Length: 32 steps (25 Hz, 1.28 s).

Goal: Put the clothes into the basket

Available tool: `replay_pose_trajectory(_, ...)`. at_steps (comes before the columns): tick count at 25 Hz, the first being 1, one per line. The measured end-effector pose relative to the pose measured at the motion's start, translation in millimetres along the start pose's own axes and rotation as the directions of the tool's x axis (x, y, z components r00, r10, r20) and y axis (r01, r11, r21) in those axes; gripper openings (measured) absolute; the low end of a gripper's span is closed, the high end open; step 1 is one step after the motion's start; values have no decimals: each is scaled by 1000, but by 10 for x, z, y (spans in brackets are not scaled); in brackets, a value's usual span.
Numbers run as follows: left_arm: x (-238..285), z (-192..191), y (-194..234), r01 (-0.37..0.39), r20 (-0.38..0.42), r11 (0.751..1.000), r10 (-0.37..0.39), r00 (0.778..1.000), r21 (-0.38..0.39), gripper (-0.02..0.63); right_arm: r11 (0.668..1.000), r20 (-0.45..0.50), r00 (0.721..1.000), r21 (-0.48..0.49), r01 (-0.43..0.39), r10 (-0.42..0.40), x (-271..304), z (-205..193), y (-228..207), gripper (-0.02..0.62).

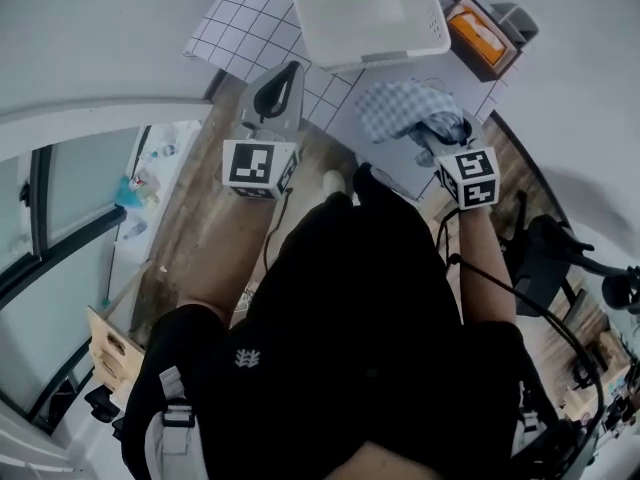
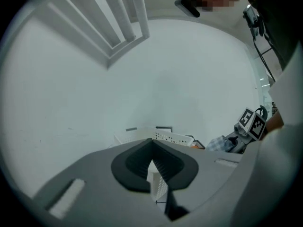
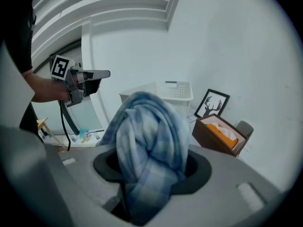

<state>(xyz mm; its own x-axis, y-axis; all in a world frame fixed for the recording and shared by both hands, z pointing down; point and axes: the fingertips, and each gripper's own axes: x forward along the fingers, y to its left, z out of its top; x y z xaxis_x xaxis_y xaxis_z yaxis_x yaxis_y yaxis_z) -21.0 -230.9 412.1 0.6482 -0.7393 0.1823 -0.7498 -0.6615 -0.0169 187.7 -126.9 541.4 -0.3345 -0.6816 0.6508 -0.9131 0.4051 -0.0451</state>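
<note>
The white plastic basket (image 1: 365,13) stands on the table at the top of the head view, also visible as the basket (image 3: 165,91) ahead in the right gripper view. My right gripper (image 1: 435,138) is shut on a bunched blue-and-white checked cloth (image 1: 400,108), held in the air just short of the basket. In the right gripper view the cloth (image 3: 149,141) fills the space between the jaws and hides the fingertips. My left gripper (image 1: 278,93) hovers to the left of the cloth, its jaws shut with nothing in them; the pads meet at the tip (image 2: 152,143).
A brown box with an orange item (image 1: 483,36) sits to the right of the basket, with a framed deer picture (image 3: 211,104) behind it. A grid-patterned mat (image 1: 250,23) lies under the basket. A black stand (image 1: 560,253) is at the right, a wooden crate (image 1: 112,353) lower left.
</note>
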Motion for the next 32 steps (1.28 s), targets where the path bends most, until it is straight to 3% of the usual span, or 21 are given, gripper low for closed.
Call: replay_pose_trajectory(32,-299,1025,305,-35,186,999,26,982,42,6,991,255,962,-52,120,-102,-753,1541,-221,229)
